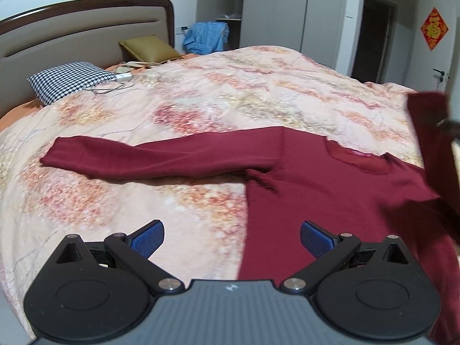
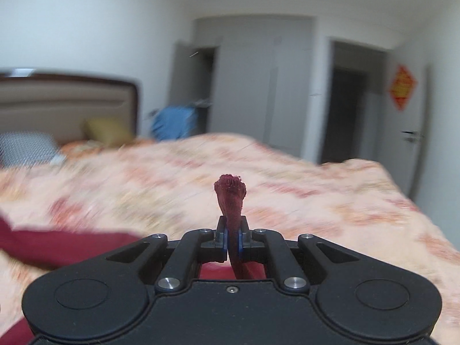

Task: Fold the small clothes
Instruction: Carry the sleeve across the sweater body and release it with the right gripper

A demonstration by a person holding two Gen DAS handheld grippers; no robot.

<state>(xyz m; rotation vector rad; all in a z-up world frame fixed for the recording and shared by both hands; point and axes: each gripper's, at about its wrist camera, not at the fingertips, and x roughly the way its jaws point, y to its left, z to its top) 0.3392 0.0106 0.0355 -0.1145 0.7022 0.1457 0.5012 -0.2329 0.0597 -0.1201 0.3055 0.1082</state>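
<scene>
The right gripper pinched the maroon sweater's sleeve, lifted at three o'clock; the left gripper hovered spread. Sleeve-folding seemed underway; next, carry it inward across the body.

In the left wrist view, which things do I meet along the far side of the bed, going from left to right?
Checked pillow → charger with cable → gold pillow → blue cloth → dark doorway → red door decoration.

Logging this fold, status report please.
Left gripper open, empty. Right gripper shut on sweater cuff. Left sleeve flat on quilt. Nothing obstructing.
</scene>
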